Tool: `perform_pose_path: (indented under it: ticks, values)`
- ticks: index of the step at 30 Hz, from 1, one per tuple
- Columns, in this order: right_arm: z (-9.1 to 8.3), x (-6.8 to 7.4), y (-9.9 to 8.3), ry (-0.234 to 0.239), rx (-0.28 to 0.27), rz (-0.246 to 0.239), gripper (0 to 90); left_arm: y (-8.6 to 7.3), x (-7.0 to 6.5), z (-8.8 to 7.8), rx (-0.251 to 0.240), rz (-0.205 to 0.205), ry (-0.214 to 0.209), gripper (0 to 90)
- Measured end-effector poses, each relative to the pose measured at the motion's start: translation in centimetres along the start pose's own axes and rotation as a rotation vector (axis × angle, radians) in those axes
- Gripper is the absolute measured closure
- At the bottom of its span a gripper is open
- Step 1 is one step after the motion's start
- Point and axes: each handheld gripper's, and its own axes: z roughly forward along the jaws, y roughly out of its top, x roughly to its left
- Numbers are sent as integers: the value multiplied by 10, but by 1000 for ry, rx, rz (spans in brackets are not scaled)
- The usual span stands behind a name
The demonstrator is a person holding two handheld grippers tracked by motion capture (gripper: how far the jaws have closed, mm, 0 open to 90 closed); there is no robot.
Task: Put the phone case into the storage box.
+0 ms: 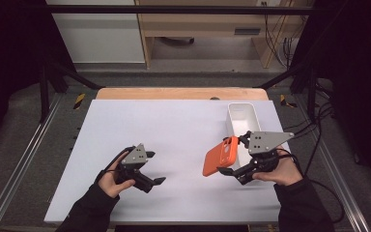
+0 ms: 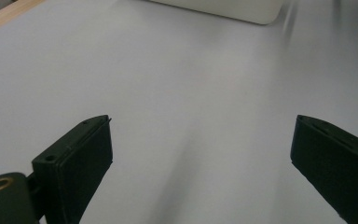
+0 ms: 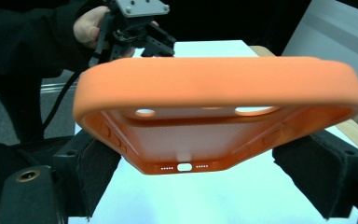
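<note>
White sheeting covers the table, with a strip of bare wood showing along its far edge at twelve o'clock and dark floor and metal rails around it. Beyond the table stand pale cabinets and a wooden shelf unit.

In the high view a white rectangular bin sits on the table's far right part, about two o'clock from the table's middle, its long side running away from the person.

The right claw, held in the person's right hand, is at roughly four o'clock from the table's middle, just beside the bin's near end. It grips an orange phone case, which sticks out toward nine o'clock and is tilted up off the surface. In the right gripper view the orange phone case spans the gap between the two black jaws, its open side facing the camera, with the port cut-out and camera holes visible; both jaws press against its side edges.

The left claw, held in the person's left hand, hovers at about seven o'clock from the table's middle, well apart from the case. In the left gripper view its jaws stand wide apart with nothing between them, white table below and the bin at the top edge.
</note>
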Motion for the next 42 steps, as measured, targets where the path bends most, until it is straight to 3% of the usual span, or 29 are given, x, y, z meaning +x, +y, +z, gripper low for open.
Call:
perform_pose_path:
  ticks: [12,27,42]
  values:
    - [-8,-9,5,-94,-3,42,158,-13,10,-14,-54,-64,62,51]
    - [-14,-19,10,-192,-25,89,157,-30,18,-27,-82,-133,123,47]
    - [-14,-28,14,-288,7,133,157,-43,27,-38,-111,-192,194,32]
